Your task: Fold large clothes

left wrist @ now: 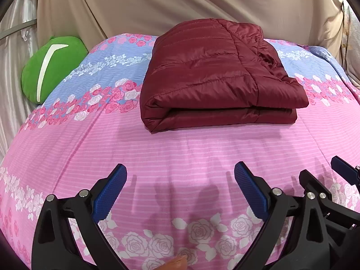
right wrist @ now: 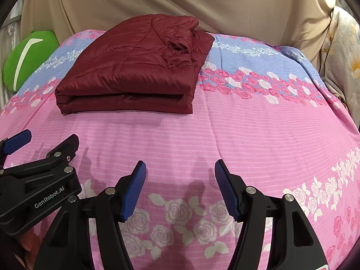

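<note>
A dark red quilted jacket (left wrist: 209,76) lies folded into a neat rectangle on the pink and blue floral bedspread (left wrist: 180,148); it also shows in the right wrist view (right wrist: 135,69). My left gripper (left wrist: 181,171) is open and empty, hovering above the bedspread well in front of the jacket. My right gripper (right wrist: 180,168) is open and empty too, beside the left one and to its right. The left gripper shows at the lower left of the right wrist view (right wrist: 51,139). The right gripper shows at the right edge of the left wrist view (left wrist: 321,168).
A green cushion (left wrist: 54,67) with a white stripe sits at the bed's far left edge. Beige cloth (left wrist: 180,4) hangs behind the bed. A floral curtain (right wrist: 344,63) hangs at the right.
</note>
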Demonstrator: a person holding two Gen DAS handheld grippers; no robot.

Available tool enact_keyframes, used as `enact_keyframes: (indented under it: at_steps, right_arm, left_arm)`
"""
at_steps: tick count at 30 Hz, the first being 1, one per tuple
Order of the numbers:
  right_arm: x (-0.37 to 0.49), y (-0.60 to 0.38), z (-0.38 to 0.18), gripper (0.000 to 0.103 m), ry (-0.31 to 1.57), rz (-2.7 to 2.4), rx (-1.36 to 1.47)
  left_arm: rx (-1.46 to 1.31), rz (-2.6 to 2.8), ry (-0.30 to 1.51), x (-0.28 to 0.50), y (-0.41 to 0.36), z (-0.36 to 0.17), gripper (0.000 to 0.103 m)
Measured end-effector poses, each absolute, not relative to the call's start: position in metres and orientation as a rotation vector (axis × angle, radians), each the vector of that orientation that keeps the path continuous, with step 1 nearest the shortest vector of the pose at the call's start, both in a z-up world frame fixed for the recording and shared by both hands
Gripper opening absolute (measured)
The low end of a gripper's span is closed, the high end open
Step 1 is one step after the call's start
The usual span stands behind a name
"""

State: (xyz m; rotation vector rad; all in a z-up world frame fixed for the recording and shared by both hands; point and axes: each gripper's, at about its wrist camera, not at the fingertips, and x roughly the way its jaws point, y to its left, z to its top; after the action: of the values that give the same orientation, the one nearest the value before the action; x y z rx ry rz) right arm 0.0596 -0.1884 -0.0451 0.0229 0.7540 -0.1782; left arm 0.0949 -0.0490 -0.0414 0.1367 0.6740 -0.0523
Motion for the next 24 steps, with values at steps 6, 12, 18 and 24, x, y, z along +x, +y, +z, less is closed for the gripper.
enact_keyframes:
  at_steps: [6,12,18,24]
  right_arm:
    - [0.0599,-0.1899,-0.0452,0.062,0.754,-0.176,0.021]
    - [0.0601,-0.1915,-0.0455,0.062,0.755,-0.172,0.020]
    - [0.0598,-0.1924,-0.0462,0.062,0.757,-0.173,0.018]
    - [0.0594,-0.1927,-0.0462,0.062,0.755,-0.174,0.018]
  left_arm:
    - [0.138,-0.054,0.675,0.0953,-0.0488,-0.0411,0.094]
    - [0.143,-0.043,0.677,0.0946,-0.0513,-0.0412,0.094]
    - [0.148,-0.036,0.678,0.0946,-0.0516,-0.0415,0.093]
    - [0.149,-0.037,0.677,0.0945,-0.0522,-0.0414,0.092]
